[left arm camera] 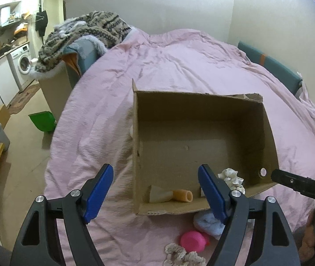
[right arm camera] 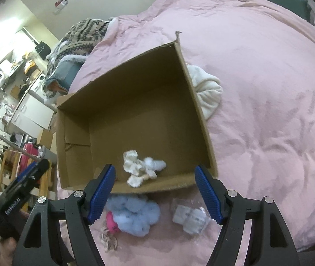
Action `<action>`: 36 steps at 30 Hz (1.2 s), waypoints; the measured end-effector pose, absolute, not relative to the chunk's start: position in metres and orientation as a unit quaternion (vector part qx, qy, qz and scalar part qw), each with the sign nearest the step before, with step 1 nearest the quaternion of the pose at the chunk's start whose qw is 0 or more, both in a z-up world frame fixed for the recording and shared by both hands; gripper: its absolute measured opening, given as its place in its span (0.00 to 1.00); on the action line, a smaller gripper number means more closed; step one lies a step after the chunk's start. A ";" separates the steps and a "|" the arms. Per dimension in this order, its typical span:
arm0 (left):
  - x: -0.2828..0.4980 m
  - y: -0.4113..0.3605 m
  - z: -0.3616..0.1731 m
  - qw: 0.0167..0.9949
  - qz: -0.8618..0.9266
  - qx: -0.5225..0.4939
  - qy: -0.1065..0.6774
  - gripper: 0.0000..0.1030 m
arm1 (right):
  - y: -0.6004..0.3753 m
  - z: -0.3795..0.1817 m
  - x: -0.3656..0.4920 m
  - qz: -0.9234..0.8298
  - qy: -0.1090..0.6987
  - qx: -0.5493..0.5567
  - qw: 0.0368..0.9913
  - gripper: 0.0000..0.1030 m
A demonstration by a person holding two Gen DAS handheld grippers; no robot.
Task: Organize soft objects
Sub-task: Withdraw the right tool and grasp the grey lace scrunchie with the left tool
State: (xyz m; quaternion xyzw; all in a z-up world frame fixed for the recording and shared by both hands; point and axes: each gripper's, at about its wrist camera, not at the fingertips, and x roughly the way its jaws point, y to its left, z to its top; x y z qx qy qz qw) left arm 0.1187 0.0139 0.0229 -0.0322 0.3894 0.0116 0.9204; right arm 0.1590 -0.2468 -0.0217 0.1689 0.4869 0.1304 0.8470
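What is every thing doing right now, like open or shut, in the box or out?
Cardboard box: open, on the bed.
White scrunchie: inside the box.
Orange piece: lying inside the box.
Blue fluffy thing: outside, on the pink cover.
Pink thing: outside.
Left gripper: open, empty.
Right gripper: open, empty.

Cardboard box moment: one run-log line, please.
left gripper open, empty | right gripper open, empty | cardboard box holds white scrunchies | blue fluffy item outside on bedspread

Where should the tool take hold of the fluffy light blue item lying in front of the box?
Grip the light blue fluffy item across its bulging middle, coming from above. It lies loose on the pink bedspread, but the pink item presses against its left edge, so stay right of that.
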 end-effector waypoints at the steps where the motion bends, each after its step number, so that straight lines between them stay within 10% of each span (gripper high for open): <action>1: 0.116 0.015 0.025 0.921 0.013 -0.031 0.387 0.74 | -0.248 -0.021 0.156 0.129 0.487 0.169 0.847 0.76; 36: 0.075 -0.014 -0.078 0.790 -0.058 -0.041 0.609 0.73 | -0.257 -0.075 0.119 0.080 0.597 0.206 0.771 0.76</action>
